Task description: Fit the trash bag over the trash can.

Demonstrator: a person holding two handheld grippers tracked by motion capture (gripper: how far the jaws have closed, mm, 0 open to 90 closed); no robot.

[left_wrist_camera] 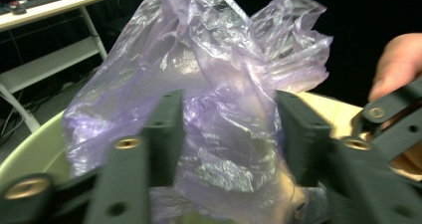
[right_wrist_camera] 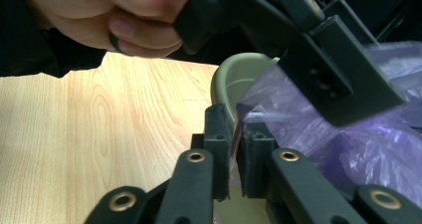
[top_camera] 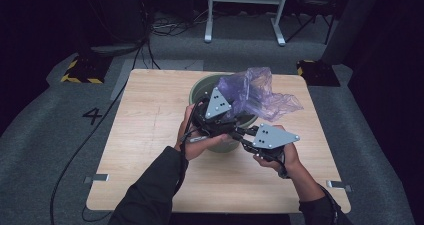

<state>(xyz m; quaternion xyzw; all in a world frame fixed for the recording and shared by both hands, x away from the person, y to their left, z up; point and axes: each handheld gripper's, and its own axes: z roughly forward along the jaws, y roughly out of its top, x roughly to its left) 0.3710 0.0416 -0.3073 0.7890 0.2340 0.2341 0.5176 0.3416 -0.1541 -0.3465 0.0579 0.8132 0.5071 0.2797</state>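
The right hand-held gripper (right_wrist_camera: 233, 149) pinches the crinkled purple plastic bag's (top_camera: 255, 92) edge at the round green bin's (top_camera: 200, 87) rim to anchor it, while the left hand-held gripper (left_wrist_camera: 226, 134) straddles the bag above the bin, jaws apart, to spread it.

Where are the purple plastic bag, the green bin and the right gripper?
purple plastic bag (top_camera: 255, 92), high view, crumpled upper part.
green bin (top_camera: 197, 87), high view, far left rim.
right gripper (right_wrist_camera: 233, 149), right gripper view, between the fingertips.

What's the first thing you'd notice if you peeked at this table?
A crinkly purple plastic bag puffs up out of a pale green bin at the far middle of the wooden table. The left gripper has the bag between its jaws, and the right gripper pinches the bag's edge at the bin's rim.
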